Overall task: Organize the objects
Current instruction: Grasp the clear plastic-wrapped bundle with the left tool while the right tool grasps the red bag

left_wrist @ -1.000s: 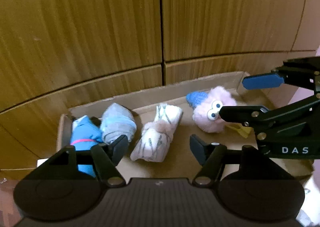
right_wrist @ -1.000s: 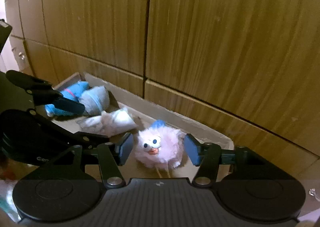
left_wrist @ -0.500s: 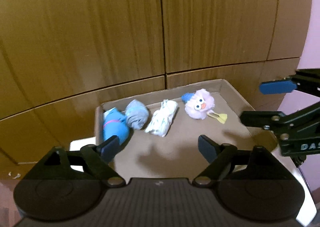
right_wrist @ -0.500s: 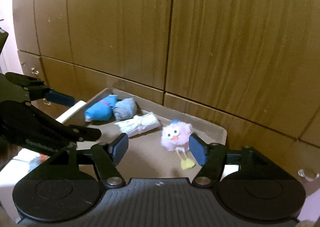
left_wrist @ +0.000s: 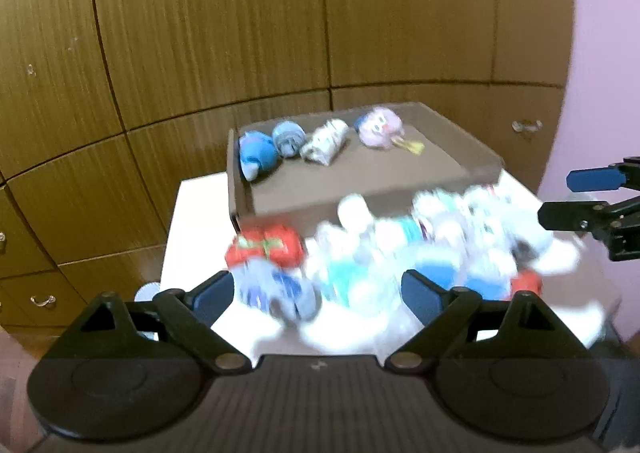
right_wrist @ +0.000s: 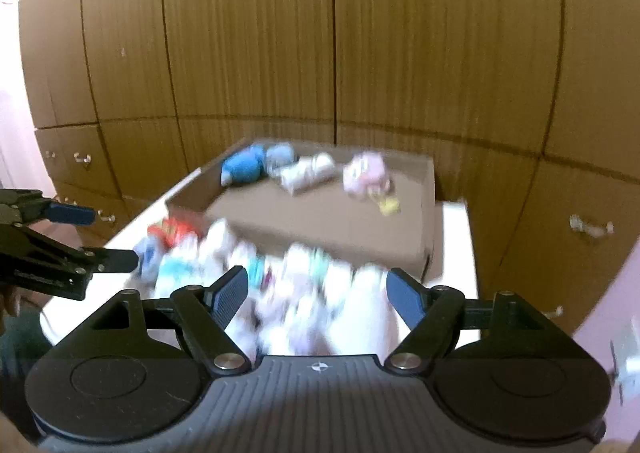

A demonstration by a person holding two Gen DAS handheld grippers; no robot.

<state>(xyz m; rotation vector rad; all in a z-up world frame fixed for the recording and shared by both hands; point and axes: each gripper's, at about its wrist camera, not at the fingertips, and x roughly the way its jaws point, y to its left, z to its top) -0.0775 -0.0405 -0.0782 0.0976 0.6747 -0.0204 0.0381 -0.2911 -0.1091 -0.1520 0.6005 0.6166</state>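
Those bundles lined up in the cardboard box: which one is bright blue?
The bright blue bundle at the row's left end; its neighbours are grey-blue, white and pink.

A shallow box (left_wrist: 448, 169) sits on the table (left_wrist: 192, 221), pushed back toward the cabinet fronts (left_wrist: 200, 33). Inside it, along the far wall, four things lie in a row — a rolled bundle (left_wrist: 256, 155) at the left end, a second roll (left_wrist: 289, 138) touching it, a third roll (left_wrist: 326, 141) just beside that, and a plush toy (left_wrist: 378, 127) at the right, set a little apart. In front of the box a heap of small items (left_wrist: 400, 249) spreads across the table — too blurred to tell one from another.
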